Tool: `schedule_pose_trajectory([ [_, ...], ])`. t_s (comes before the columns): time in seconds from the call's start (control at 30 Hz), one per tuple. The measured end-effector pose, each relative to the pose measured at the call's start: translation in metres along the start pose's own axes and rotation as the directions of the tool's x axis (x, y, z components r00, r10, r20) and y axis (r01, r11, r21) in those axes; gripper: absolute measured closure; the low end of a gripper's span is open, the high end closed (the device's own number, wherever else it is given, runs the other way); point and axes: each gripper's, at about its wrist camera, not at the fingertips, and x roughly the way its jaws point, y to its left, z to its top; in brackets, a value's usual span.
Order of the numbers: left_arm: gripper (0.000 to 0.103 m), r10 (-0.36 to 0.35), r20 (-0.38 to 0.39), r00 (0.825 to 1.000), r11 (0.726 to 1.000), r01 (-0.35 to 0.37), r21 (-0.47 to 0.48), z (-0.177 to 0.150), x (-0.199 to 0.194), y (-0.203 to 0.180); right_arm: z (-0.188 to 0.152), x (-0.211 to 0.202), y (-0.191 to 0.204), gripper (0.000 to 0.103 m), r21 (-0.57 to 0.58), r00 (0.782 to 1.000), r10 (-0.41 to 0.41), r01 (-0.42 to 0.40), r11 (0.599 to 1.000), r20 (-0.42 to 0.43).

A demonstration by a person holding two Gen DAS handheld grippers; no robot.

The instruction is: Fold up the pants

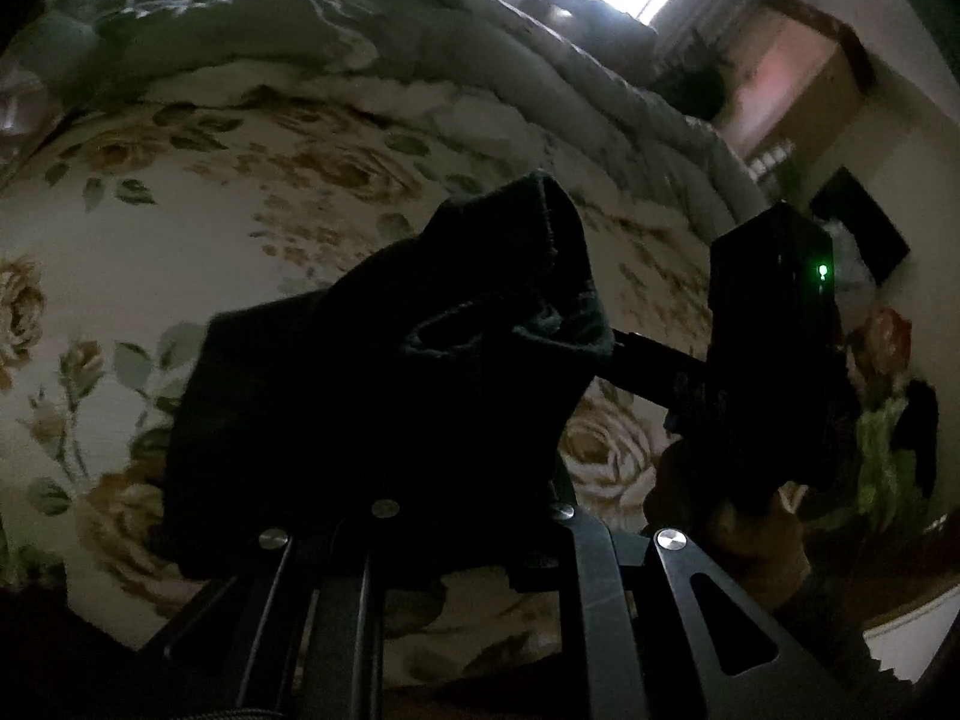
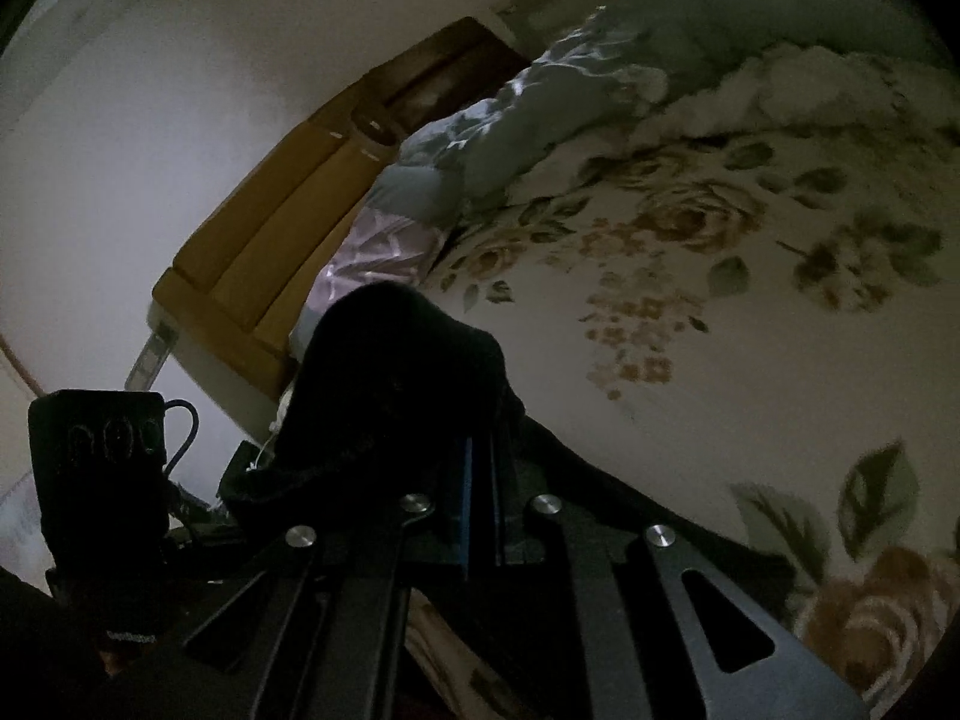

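The black pants (image 1: 372, 372) hang bunched above the floral bed sheet (image 1: 180, 210). My left gripper (image 1: 468, 480) is shut on one part of the cloth, which drapes over and hides its fingertips. In the left wrist view the right gripper's dark body (image 1: 774, 330), with a green light, is close on the right, held by a hand (image 1: 750, 528). In the right wrist view another bunch of the pants (image 2: 396, 372) is heaped over my right gripper (image 2: 480, 450), which is shut on the cloth. The left gripper's body (image 2: 99, 480) sits at the lower left.
A grey-green quilted duvet (image 1: 360, 18) is piled along the far side of the bed. A tan padded headboard (image 2: 270, 240) and a lilac pillow (image 2: 372, 252) lie at the bed's head. The pale wall (image 2: 120, 120) rises behind.
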Motion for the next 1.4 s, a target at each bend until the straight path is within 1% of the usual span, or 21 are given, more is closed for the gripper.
schedule_pose_trajectory([
  [0.17,0.089,-0.004,-0.055,0.998,0.999,0.007,0.042,-0.010,0.024,-0.016,-0.016,-0.016,-0.023,0.097,0.058,1.000,-0.019,0.018,0.998,0.013],
  [0.33,0.088,0.020,-0.109,0.994,0.996,-0.011,0.083,-0.018,0.053,-0.026,-0.031,-0.024,-0.044,0.098,0.105,0.998,-0.064,0.063,0.992,0.010],
  [0.47,0.086,0.030,-0.148,0.988,0.995,-0.015,0.101,-0.022,0.071,-0.026,-0.040,-0.027,-0.057,0.098,0.128,0.989,-0.147,0.147,0.981,-0.004],
  [0.53,0.079,0.024,-0.160,0.987,0.993,-0.005,0.116,-0.025,0.075,-0.028,-0.044,-0.032,-0.061,0.098,0.142,0.984,-0.177,0.176,0.974,-0.006],
  [0.57,0.077,0.019,-0.164,0.986,0.993,0.000,0.119,-0.026,0.077,-0.028,-0.046,-0.035,-0.063,0.098,0.147,0.981,-0.193,0.191,0.971,-0.004],
  [0.63,0.065,0.005,-0.174,0.985,0.992,0.017,0.124,-0.028,0.078,-0.028,-0.050,-0.041,-0.065,0.098,0.162,0.973,-0.233,0.231,0.959,-0.007],
  [0.67,0.061,-0.005,-0.178,0.984,0.992,0.027,0.124,-0.028,0.080,-0.028,-0.052,-0.044,-0.067,0.098,0.175,0.971,-0.241,0.238,0.955,-0.006],
  [0.73,0.043,-0.035,-0.188,0.982,0.991,0.059,0.121,-0.029,0.079,-0.029,-0.056,-0.050,-0.069,0.097,0.194,0.965,-0.263,0.258,0.946,0.000],
  [0.8,0.041,-0.058,-0.193,0.980,0.990,0.082,0.118,-0.030,0.077,-0.030,-0.059,-0.056,-0.071,0.097,0.210,0.955,-0.296,0.289,0.934,0.003],
  [0.9,0.040,-0.053,-0.194,0.980,0.987,0.080,0.136,-0.032,0.073,-0.033,-0.064,-0.060,-0.072,0.094,0.238,0.952,-0.306,0.296,0.925,0.005],
  [0.93,0.040,-0.055,-0.194,0.980,0.987,0.083,0.139,-0.033,0.070,-0.033,-0.066,-0.061,-0.071,0.089,0.241,0.948,-0.319,0.309,0.920,0.003],
  [1.0,0.040,-0.063,-0.193,0.979,0.987,0.090,0.133,-0.033,0.066,-0.032,-0.067,-0.063,-0.069,0.069,0.240,0.944,-0.330,0.320,0.917,0.002],
  [1.03,0.039,-0.067,-0.191,0.979,0.987,0.093,0.131,-0.033,0.063,-0.031,-0.067,-0.064,-0.068,0.048,0.240,0.941,-0.338,0.327,0.914,0.007],
  [1.07,0.039,-0.070,-0.189,0.979,0.987,0.096,0.129,-0.033,0.060,-0.031,-0.068,-0.067,-0.065,0.034,0.238,0.937,-0.349,0.335,0.912,0.020],
  [1.13,0.037,-0.076,-0.177,0.981,0.987,0.099,0.124,-0.033,0.051,-0.028,-0.068,-0.075,-0.060,0.033,0.233,0.930,-0.365,0.344,0.910,0.052],
  [1.23,0.035,-0.080,-0.151,0.985,0.989,0.097,0.108,-0.030,0.037,-0.019,-0.067,-0.080,-0.057,0.032,0.245,0.929,-0.365,0.342,0.907,0.057],
  [1.4,0.033,-0.075,-0.114,0.991,0.995,0.081,0.054,-0.024,0.018,0.004,-0.064,-0.083,-0.046,0.021,0.262,0.925,-0.377,0.351,0.899,0.055],
])
